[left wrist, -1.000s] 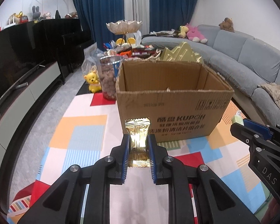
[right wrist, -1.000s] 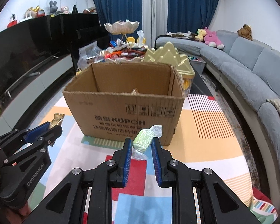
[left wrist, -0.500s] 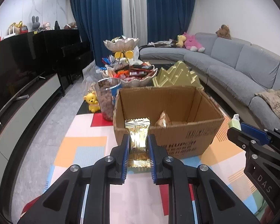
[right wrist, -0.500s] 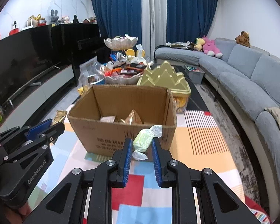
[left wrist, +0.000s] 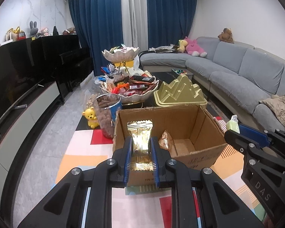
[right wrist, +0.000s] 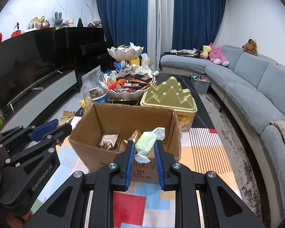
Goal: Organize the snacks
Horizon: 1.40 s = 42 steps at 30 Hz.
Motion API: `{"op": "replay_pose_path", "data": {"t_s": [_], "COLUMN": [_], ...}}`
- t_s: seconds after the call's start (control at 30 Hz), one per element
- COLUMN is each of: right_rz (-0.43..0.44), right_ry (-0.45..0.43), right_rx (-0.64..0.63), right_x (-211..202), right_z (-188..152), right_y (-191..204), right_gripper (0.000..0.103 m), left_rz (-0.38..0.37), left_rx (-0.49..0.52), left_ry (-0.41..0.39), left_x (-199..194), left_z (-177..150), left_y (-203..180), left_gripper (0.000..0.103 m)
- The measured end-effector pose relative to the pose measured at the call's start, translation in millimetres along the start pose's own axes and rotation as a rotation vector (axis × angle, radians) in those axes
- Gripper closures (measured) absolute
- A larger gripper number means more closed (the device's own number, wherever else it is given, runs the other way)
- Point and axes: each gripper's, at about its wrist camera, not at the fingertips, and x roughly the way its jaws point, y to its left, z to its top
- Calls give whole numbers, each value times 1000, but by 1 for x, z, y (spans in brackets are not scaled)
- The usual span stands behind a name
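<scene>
Gold-foil snack (left wrist: 140,142) clenched upright in left gripper (left wrist: 141,152), poised at near-left rim of open cardboard box (left wrist: 205,127). Pale green wrapped candy (right wrist: 145,142) pinched crosswise in right gripper (right wrist: 143,153), at near-right rim (a few wrapped snacks (right wrist: 109,141) already lying on box floor). Step in hand, by the look of it: delivery of both pieces to the box. Next move likely: forward past the near wall, then release over the opening. Beyond, farther off: heaped snack bowl (left wrist: 134,95), gold mountain-shaped lid (left wrist: 178,93).
</scene>
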Motion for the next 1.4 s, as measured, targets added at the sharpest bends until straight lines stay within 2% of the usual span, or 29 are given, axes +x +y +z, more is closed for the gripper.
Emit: {"op": "replay_pose_path", "data": {"t_s": [0.43, 1.03, 1.07, 1.13, 1.2, 1.27, 1.4], "right_rz": [-6, 24, 25, 25, 26, 22, 19], "right_ry": [4, 57, 52, 50, 44, 34, 32], "right_rx": [-10, -34, -37, -43, -43, -39, -33], "right_x": [34, 73, 73, 73, 72, 69, 66], "right_z": [28, 35, 35, 36, 36, 36, 37], "right_y": [-9, -5, -5, -4, -5, -5, -6], "right_gripper": [80, 79, 79, 75, 58, 51, 50], "left_rz": [-4, -11, -9, -6, 2, 6, 22], "left_rx": [9, -5, -9, -13, -15, -17, -27], "left_ry": [15, 64, 62, 58, 52, 49, 44], "left_x": [35, 72, 72, 71, 69, 68, 63], "left_z": [19, 20, 20, 20, 21, 21, 21], "left_y": [-3, 4, 4, 5, 6, 7, 10], "left_gripper": [82, 81, 79, 66, 60, 57, 50]}}
